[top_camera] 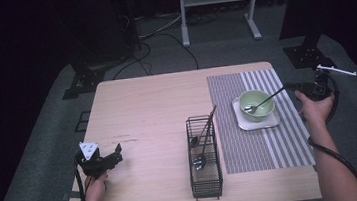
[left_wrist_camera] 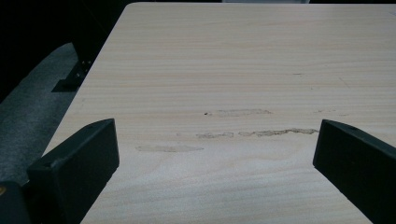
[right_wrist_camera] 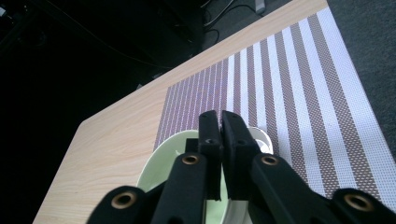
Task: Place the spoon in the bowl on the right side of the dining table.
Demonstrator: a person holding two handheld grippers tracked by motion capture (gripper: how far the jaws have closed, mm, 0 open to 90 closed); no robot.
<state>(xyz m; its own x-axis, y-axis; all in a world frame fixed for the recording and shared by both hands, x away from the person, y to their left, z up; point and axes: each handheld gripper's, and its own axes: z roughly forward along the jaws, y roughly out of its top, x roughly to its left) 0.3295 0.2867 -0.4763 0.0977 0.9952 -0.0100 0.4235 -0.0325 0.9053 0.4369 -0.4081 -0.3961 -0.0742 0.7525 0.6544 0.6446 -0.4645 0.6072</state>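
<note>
Judging by the high view, lowering a spoon (top_camera: 262,102) into the green bowl (top_camera: 261,116), right of centre in the frame, on the white square plate (top_camera: 241,123) that lies on the striped mat (top_camera: 231,145). Spoon's scoop end already inside the bowl, handle slanting up and right to the right gripper (top_camera: 290,87). Fingers there pressed together with hardly a gap in the right gripper view; probably pinching the handle's tip, though hidden between the pads. To do it well: keep the pinch firm until the scoop end rests on the bowl's bottom, let the handle settle against the rim, then spread the fingers slowly and draw back up and to the right, clear of the rim, so as not to tip the bowl or slide it off the plate. Left gripper (top_camera: 117,154) low at the lower left of the surface (top_camera: 142,109), fingers spread wide on nothing, well apart from the rest. By count: one bowl, one plate, one mat, one black wire basket (top_camera: 207,188) at centre, one spoon in the bowl, seemingly two more spoons (top_camera: 199,162) leaning in the basket, two grippers.
</note>
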